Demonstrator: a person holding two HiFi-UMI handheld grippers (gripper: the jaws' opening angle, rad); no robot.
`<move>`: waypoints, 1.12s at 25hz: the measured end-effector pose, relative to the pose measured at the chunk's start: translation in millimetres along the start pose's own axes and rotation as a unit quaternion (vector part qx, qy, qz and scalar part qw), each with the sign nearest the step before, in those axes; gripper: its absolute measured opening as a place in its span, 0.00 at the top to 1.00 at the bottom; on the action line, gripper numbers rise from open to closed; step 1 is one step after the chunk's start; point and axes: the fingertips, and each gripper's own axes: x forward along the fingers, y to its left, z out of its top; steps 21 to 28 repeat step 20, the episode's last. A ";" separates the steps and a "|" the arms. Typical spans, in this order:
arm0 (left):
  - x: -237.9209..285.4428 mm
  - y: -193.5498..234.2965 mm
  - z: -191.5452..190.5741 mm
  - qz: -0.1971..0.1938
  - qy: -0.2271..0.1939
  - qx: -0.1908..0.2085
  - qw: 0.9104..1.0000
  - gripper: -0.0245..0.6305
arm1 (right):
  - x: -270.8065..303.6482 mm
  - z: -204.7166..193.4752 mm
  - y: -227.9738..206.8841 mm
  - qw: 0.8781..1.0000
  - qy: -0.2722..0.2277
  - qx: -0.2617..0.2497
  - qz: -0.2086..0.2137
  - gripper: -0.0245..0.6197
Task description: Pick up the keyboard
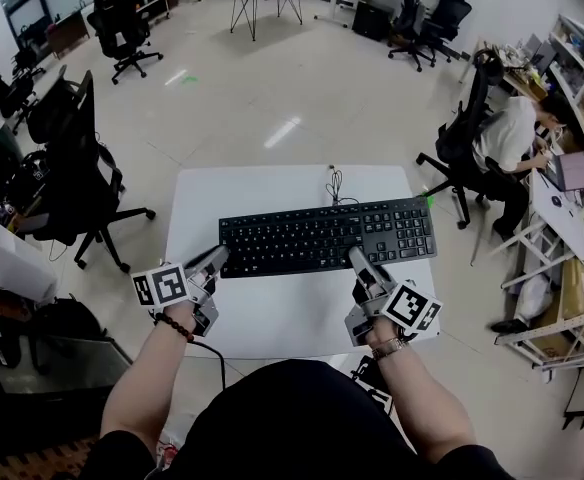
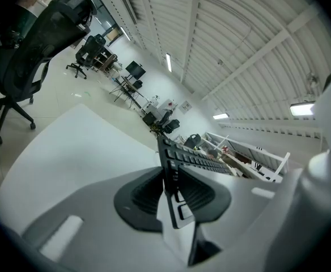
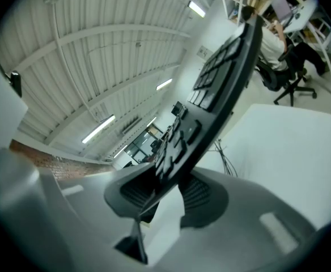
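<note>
Ok, both claws are pinching the keyboard (image 1: 327, 236) along its near long edge.

- Left gripper (image 1: 215, 259) is on the near-left corner. The left gripper view shows the board's thin edge squeezed between the two ribbed pads (image 2: 145, 194).
- Right gripper (image 1: 357, 258) is on the near edge, right of centre. Its own view shows the same: the edge is sandwiched between the pads (image 3: 202, 194).
- The keyboard is over the middle of the white table (image 1: 272, 318), long side across, keys up in the head view.
- In the right gripper view its underside looks clear of the tabletop.
- The cable (image 1: 334, 183) runs off the far edge onto the table.
- A black office chair (image 1: 72, 158) stands left of the table.
- A person (image 1: 507, 138) sits at a desk to the right, well apart.
</note>
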 end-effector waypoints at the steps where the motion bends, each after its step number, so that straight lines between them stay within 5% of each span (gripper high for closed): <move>1: -0.5 -1.2 1.1 -0.001 -0.001 0.001 1.000 0.82 | -0.3 0.9 2.0 1.000 -0.001 -0.003 0.002 0.76; 28: 1.8 -2.5 5.9 -0.003 -0.005 0.003 1.000 0.82 | 1.6 4.5 3.3 1.000 -0.002 -0.005 0.004 0.76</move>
